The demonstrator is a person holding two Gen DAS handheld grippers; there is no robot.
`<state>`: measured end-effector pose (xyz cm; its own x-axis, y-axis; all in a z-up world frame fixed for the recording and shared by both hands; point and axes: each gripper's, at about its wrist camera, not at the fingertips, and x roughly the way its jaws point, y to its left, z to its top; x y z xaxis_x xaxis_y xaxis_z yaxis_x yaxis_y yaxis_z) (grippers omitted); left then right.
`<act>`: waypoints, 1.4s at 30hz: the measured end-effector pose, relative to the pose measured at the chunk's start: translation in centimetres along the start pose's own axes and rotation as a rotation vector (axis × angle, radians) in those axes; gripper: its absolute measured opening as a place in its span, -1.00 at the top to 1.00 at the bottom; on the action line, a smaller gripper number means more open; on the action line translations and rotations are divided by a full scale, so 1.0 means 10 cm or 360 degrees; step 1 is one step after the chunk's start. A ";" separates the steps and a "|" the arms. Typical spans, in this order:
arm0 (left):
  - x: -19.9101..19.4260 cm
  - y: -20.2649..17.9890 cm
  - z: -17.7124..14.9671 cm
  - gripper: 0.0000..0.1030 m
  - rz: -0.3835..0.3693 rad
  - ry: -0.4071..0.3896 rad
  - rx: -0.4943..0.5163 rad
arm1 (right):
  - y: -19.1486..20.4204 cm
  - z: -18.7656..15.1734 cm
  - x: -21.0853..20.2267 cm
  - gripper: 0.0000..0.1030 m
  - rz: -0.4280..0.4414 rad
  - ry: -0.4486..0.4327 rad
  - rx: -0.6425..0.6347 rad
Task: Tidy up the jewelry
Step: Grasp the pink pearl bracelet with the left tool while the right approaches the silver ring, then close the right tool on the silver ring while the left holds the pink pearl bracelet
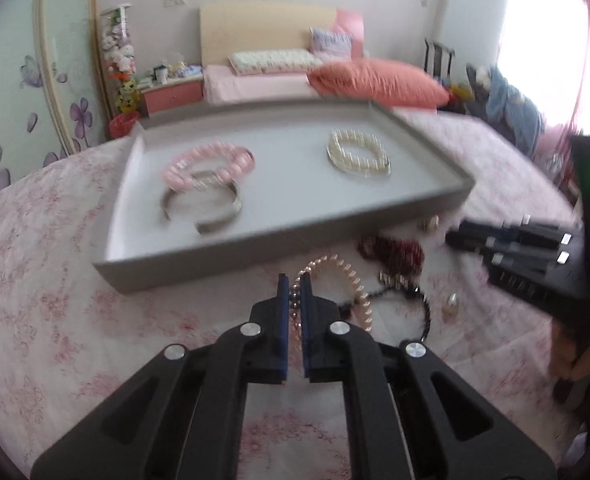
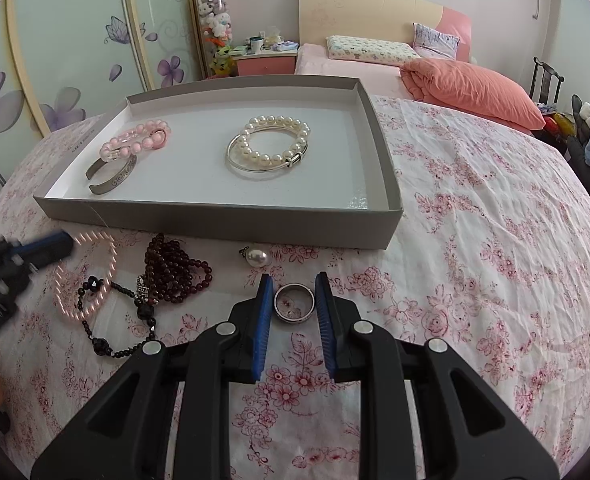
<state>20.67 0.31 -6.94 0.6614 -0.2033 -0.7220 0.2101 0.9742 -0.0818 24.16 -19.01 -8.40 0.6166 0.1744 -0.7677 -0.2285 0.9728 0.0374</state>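
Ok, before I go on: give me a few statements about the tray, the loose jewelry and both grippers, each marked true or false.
1. The left gripper is shut on the pink pearl bracelet. True.
2. The grey tray holds no jewelry. False: the pink bead bracelet, silver cuff, white pearl bracelet and silver bangle lie in it.
3. The silver ring sits between the right gripper's fingers on the floral cloth. True.
4. The dark red bead strand lies inside the tray. False: it lies on the cloth in front of the tray.
5. The single pearl pendant lies on the cloth near the tray's front wall. True.
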 end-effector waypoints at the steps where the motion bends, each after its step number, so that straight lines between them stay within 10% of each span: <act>1: -0.06 0.05 0.02 0.88 -0.0007 -0.0035 -0.0026 | 0.00 0.00 0.00 0.55 0.0001 0.0000 0.0001; 18: 0.07 0.57 -0.13 0.88 0.0220 0.0115 -0.0209 | 0.00 0.00 0.00 0.55 0.0001 0.0001 -0.0001; 42: 0.06 0.59 -0.14 0.87 0.0248 0.0118 -0.0229 | 0.00 0.00 0.00 0.55 -0.0003 0.0001 -0.0004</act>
<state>21.31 6.06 -8.85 0.6221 -0.0469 -0.7815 0.0013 0.9983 -0.0589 24.17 -19.02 -8.43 0.6165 0.1726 -0.7682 -0.2294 0.9727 0.0345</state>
